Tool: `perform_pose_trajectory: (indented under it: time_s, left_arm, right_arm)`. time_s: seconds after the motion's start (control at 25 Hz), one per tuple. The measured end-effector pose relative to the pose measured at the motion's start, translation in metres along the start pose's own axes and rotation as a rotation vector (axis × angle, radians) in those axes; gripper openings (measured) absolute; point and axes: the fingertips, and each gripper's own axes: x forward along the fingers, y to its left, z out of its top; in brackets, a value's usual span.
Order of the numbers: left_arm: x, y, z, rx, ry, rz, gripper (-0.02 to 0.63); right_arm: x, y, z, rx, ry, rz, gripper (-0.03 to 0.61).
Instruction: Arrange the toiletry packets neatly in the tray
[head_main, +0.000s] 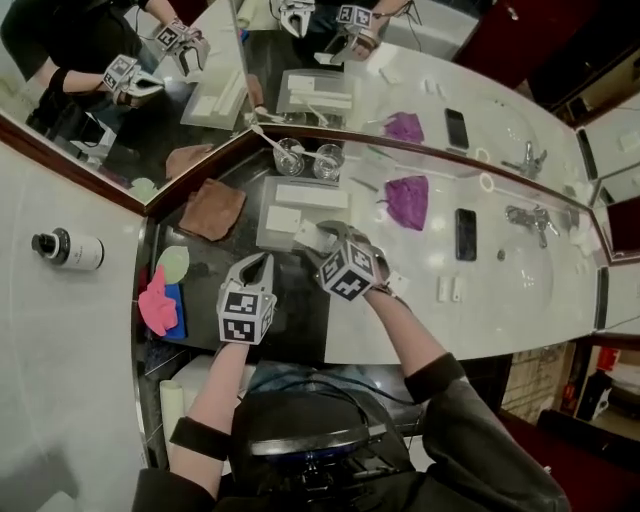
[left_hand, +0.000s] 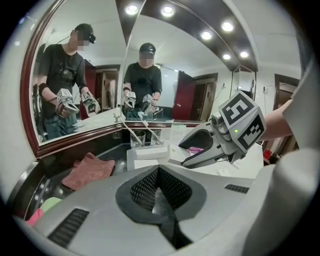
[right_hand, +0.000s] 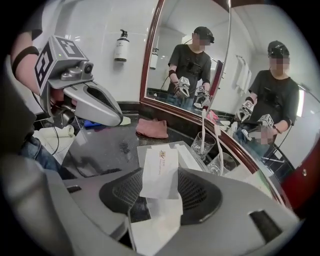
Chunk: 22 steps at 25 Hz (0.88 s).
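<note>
A white toiletry packet (right_hand: 160, 167) is pinched flat between the jaws of the right gripper (right_hand: 160, 192) and carried near the front edge of the tray (right_hand: 144, 150) on the dark counter (right_hand: 100, 150). The left gripper (left_hand: 159, 187) is closed on nothing. The packet is judged light, thin, probably slick and easily creased. It is best held across its short width, near one end.
</note>
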Motion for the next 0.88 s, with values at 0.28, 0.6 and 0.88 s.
perform_pose_trajectory:
  time_s: [0.28,0.6,0.88]
  left_arm:
    - [0.018,0.037,-0.007,-0.057,-0.007,0.041,0.002]
    - [0.024,0.057,-0.018,-0.086,0.005,0.055,0.002]
    - [0.024,0.064,-0.020,-0.109,0.012,0.057,0.002]
  right_arm:
    - [0.052,-0.010,0.017,-0.076,0.039,0.038,0.233]
    - [0.083,-0.011,0.024,-0.131,0.064,0.076,0.233]
    - [0.099,-0.007,0.020,-0.166,0.084,0.100,0.247]
